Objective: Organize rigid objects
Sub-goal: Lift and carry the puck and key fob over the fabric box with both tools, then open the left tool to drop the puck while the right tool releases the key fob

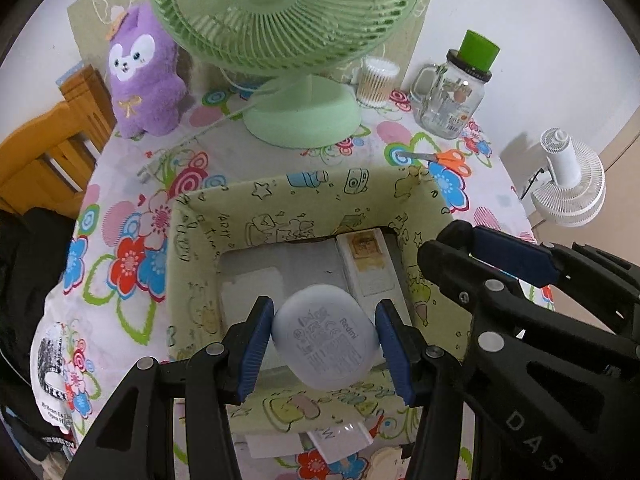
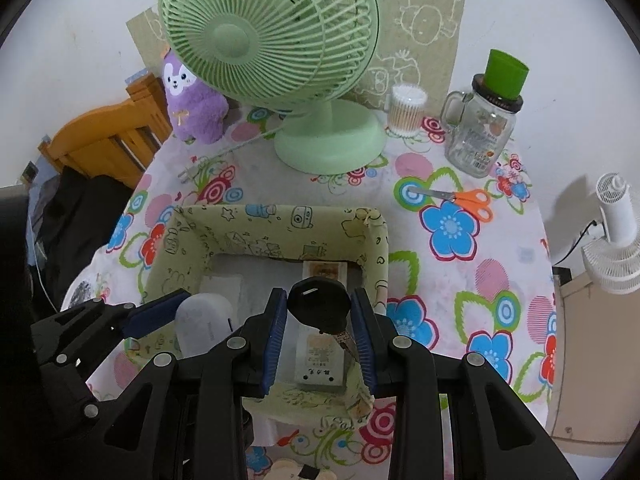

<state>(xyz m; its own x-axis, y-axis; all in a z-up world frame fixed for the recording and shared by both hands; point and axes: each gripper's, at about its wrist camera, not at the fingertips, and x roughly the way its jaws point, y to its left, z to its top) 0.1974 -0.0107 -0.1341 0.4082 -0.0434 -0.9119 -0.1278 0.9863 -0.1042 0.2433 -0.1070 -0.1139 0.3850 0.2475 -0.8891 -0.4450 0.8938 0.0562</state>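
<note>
1 earbud case [image 1: 326, 344], 1 key [image 2: 319, 305], perhaps 2 boxes [image 1: 370, 264] below

— What are my claws made of?
— My left gripper [image 1: 324, 348] and right gripper [image 2: 320, 340] share matte black angular frames with triangular cut-outs and round silver rivets at the joints.
— And the fingers?
— Ribbed blue pads [image 1: 254, 354] line each finger. White letters "DAS" mark one arm.
</note>
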